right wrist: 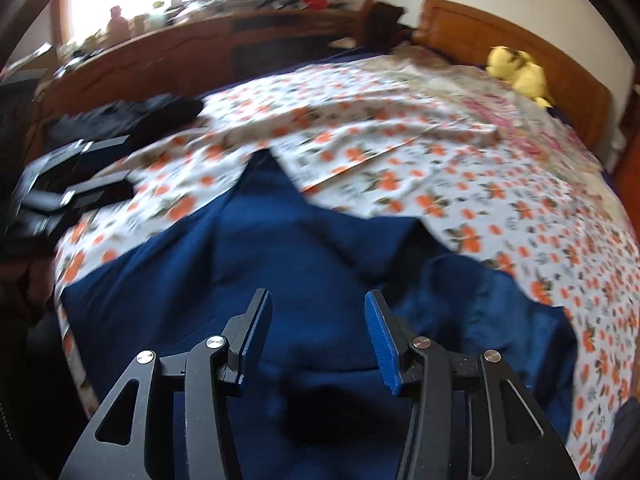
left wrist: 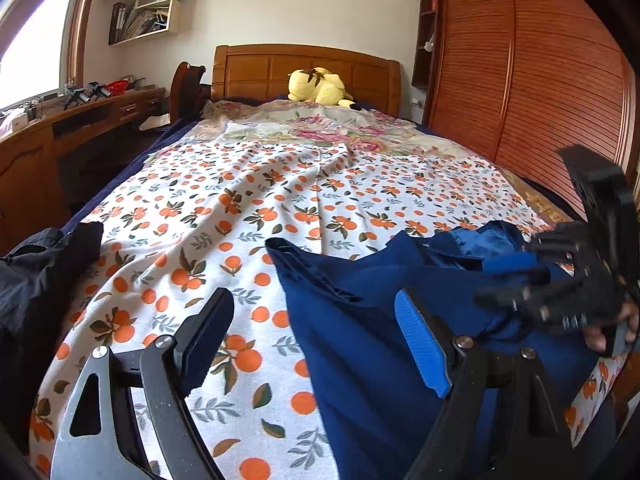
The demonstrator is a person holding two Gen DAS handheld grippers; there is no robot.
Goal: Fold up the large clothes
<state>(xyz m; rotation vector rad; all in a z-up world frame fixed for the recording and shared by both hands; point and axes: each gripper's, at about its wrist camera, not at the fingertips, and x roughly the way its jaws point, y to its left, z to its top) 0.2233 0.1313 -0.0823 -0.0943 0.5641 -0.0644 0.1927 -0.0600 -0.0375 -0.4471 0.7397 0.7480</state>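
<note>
Nearest the lens in the right wrist view, the right hand-held gripper (right wrist: 318,340) stands with its blue-padded fingers (right wrist: 380,344) spread wide and empty, poised above the navy garment (right wrist: 280,264). The garment lies crumpled near the foot of the bed, on the orange-print sheet (right wrist: 460,168); one pointed corner reaches toward the middle of the bed, and a glossier lined part is bunched at its right side. The picture is blurred, which suggests the gripper is in motion.

In the left wrist view, the left hand-held gripper (left wrist: 316,340) is likewise open wide and holds nothing. Its left finger sits over bare sheet; its right, blue-padded finger sits over the garment's edge (left wrist: 320,280). The other gripper appears at the right margin, over the bunched part.

A black garment (left wrist: 36,272) lies apart at the bed's left edge, and a yellow plush toy (left wrist: 320,88) rests by the headboard.

Judged step: taking hold of the navy garment to spread it flat before folding. To do this well, each gripper should pinch a distinct outer edge or corner, through a single layer where possible, rather than the bunched middle. The two grips should be well apart, so that lifting and drawing outward removes creases. The garment should be laid toward the open middle of the sheet, clear of the black garment.
</note>
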